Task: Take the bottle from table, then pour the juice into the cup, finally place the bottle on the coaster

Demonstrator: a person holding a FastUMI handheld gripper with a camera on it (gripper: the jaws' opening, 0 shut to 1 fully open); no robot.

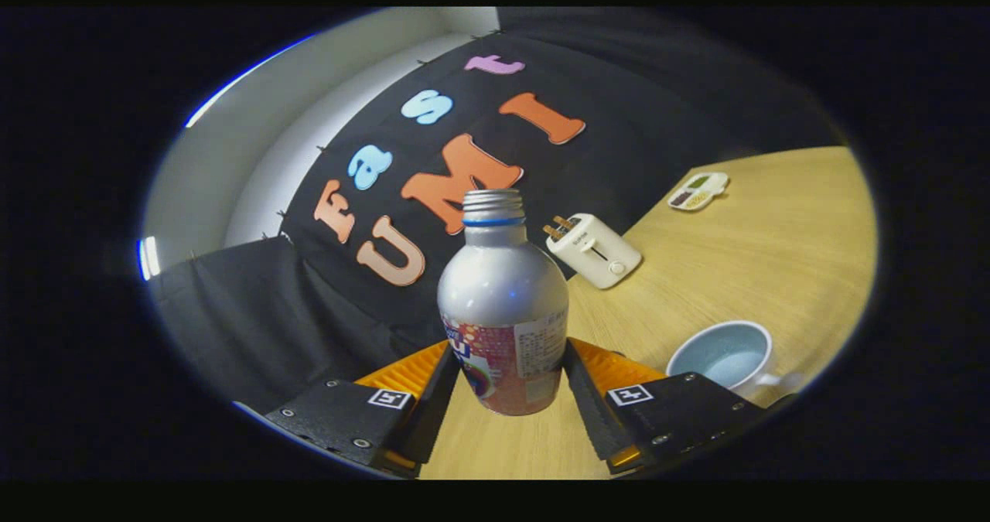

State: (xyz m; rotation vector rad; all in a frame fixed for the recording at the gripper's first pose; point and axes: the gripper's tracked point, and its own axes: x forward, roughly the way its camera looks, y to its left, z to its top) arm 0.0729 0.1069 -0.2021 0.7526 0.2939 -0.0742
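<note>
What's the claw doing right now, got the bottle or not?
Claw: closed on the bottle, one finger pressing each side of its lower body; the bottle looks lifted and tilted, cap off, with the cup beside it.

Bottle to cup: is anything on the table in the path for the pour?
Nothing visible is. The bottle, cap off, sits clamped between the gripper fingers, and only bare table lies between it and the cup. The toaster stands farther back, clear of that path.

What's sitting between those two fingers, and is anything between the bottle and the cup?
In the gripper view, the silver bottle stands between the gripper fingers, which press its sides. Between the bottle and the blue cup lies only bare wooden table.
</note>
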